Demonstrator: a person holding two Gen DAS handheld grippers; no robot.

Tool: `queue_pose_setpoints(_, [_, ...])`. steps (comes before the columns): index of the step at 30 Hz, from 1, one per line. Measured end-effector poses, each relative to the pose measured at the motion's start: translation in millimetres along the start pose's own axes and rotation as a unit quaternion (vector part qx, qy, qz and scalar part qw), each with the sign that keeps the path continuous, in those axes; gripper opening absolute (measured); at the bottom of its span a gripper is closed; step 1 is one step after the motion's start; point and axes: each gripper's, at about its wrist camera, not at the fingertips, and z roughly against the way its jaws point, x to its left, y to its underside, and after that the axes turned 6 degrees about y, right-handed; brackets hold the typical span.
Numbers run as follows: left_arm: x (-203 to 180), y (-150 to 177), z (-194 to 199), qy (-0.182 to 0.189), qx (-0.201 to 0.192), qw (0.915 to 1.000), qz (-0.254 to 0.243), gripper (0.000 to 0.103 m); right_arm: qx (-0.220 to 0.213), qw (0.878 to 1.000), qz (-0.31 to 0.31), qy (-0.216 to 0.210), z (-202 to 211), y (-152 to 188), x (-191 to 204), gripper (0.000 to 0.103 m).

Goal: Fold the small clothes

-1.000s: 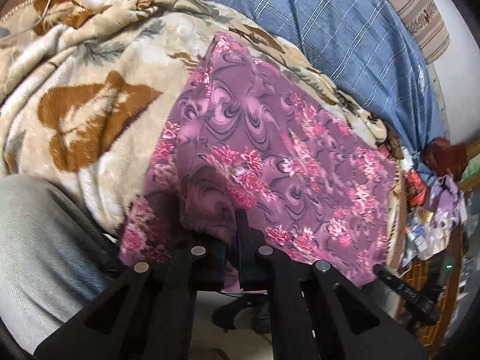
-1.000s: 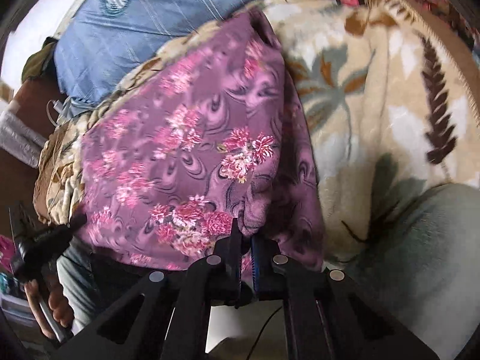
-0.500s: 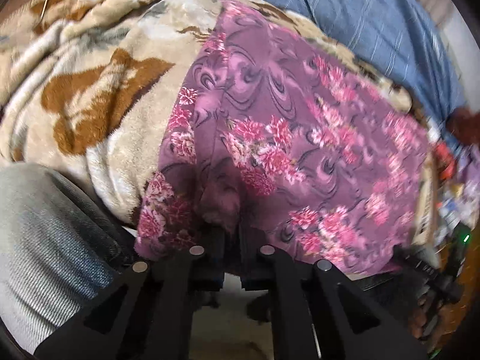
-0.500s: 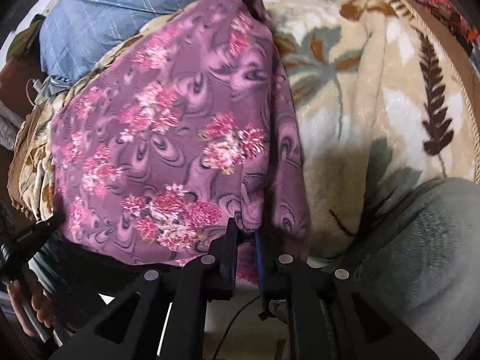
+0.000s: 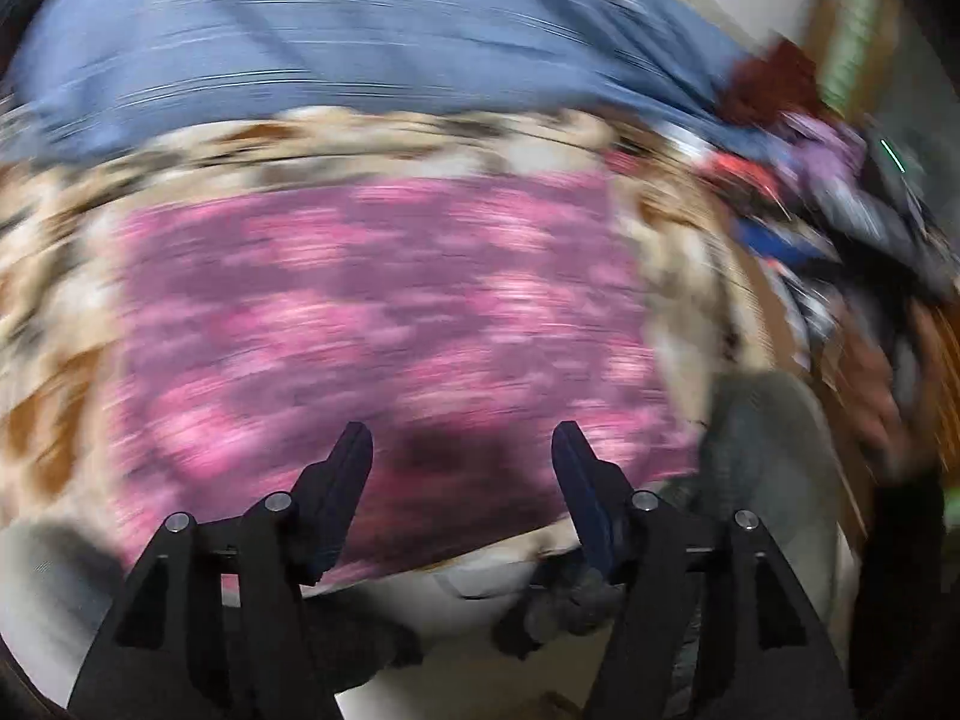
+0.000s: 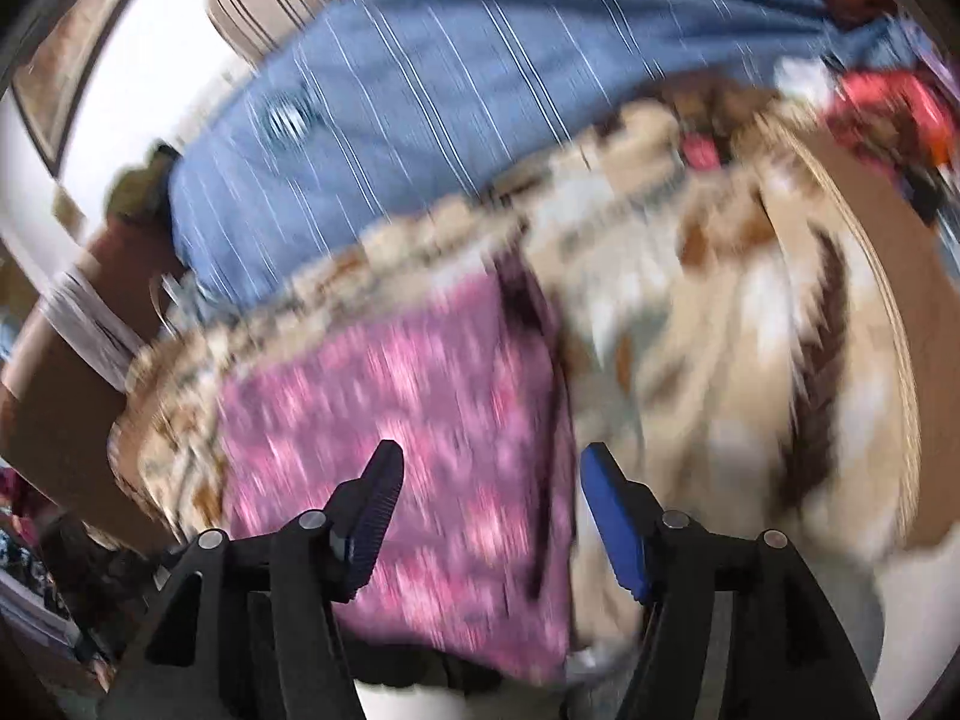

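On the bed, laid over a beige leaf-print blanket, the purple floral garment lies flat; both views heavily motion-blurred.

Left side: left gripper has just been opening, jaws now wide, nothing between them; cloth shows beyond the gap, not pinched. Its near hem hangs at the bed's front edge, just beyond the fingertips.

Right side: right gripper likewise just opened, jaws spread, empty. Garment sits mostly left of it, long right edge running up between the fingers.

Risks, as judged: the near hem overhangs the bed edge, so the released cloth may slide off or the fold slip open. The plush blanket could catch a finger on the next reach and drag the garment askew.

Room: open blanket to the right; blue checked bedding bounds the far side; clutter crowds one end of the bed.
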Motion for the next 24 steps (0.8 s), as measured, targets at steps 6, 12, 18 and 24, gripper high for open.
queue_pose_setpoints(6, [-83, -6, -84, 0.038, 0.077, 0.9877, -0.131, 0.061, -0.038, 0.997, -0.038, -0.051, -7, -56, -34, 0.077])
queue_pose_setpoints(12, [-121, 15, -141, 0.006, 0.133, 0.9697, -0.205, 0.057, -0.077, 0.992, -0.081, -0.059, -11, -39, -81, 0.079])
queue_pose_setpoints(18, [-129, 18, -141, -0.014, 0.124, 0.9639, -0.235, 0.005, -0.079, 0.994, -0.049, -0.05, -20, -36, -89, 0.079])
queue_pose_setpoints(24, [-144, 21, -115, 0.087, 0.123, 0.9559, -0.252, 0.0, -0.064, 0.993, -0.058, -0.083, -22, -34, -94, 0.079])
